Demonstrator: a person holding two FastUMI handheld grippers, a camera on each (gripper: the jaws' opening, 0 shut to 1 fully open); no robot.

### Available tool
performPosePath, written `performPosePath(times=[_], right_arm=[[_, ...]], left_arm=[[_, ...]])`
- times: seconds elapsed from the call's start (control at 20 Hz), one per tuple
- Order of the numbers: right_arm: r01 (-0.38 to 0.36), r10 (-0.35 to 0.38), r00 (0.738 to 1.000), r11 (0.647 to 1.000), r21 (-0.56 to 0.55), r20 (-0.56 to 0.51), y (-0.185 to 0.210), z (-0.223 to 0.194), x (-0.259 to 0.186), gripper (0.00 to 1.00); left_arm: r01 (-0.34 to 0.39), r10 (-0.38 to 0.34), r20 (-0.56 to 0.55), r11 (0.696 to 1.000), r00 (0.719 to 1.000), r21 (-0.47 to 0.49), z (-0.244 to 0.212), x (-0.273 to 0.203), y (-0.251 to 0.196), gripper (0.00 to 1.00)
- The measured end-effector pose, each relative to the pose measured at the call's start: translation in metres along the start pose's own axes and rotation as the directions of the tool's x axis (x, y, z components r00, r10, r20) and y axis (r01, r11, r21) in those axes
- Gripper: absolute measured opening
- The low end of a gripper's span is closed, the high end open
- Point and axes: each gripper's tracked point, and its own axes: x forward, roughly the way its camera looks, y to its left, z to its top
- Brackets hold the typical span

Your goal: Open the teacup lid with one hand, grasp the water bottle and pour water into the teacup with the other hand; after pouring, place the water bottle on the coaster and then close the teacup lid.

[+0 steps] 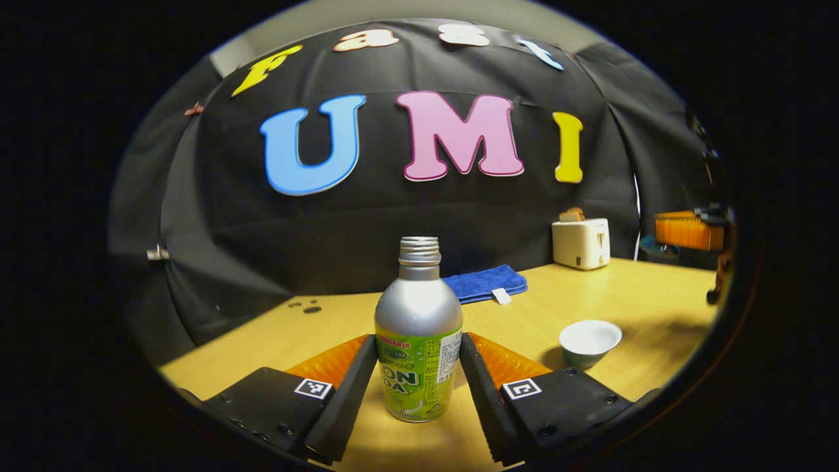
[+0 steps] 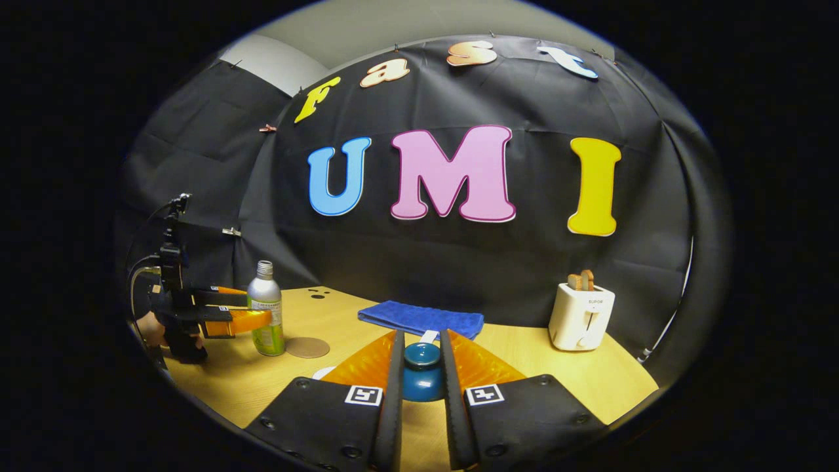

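A silver water bottle [image 1: 418, 328] with a green label and no cap stands upright on the wooden table [image 1: 655, 295]. My left gripper [image 1: 418, 342] is shut on it at label height. The lidless teacup [image 1: 590, 341], white inside, sits to the bottle's right. In the right gripper view, my right gripper [image 2: 421, 337] is shut on the knob of the blue teacup lid [image 2: 421, 380], held above the table. Farther left in that view, the left gripper [image 2: 252, 308] clasps the bottle [image 2: 265, 298], and a round brown coaster [image 2: 307, 347] lies just beside it.
A folded blue cloth [image 2: 419, 319] lies at the back of the table by the black wall. A white toaster [image 2: 580, 314] with toast stands at the back right. A hand [image 2: 151, 331] holds the left gripper near the table's left edge.
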Motion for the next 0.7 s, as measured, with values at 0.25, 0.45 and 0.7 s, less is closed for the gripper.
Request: performPosePath(times=[0.25, 0.45, 0.7], right_arm=[[0.034, -0.034, 0.999, 0.999, 0.001, -0.002, -0.019, 0.001, -0.004, 0.32], [0.057, -0.057, 0.998, 0.998, -0.013, 0.002, -0.028, 0.003, -0.008, 0.32], [0.060, -0.060, 0.998, 0.998, -0.009, 0.011, -0.032, 0.008, -0.011, 0.32]], left_arm=[[-0.058, 0.028, 0.075, 0.901, 0.997, 0.430, 0.032, 0.001, -0.010, 0.79], [-0.020, -0.038, 0.072, 0.743, 0.997, 0.669, 0.033, -0.002, -0.036, 0.78], [0.020, -0.070, 0.022, 0.546, 0.997, 0.838, 0.027, -0.002, -0.053, 0.78]])
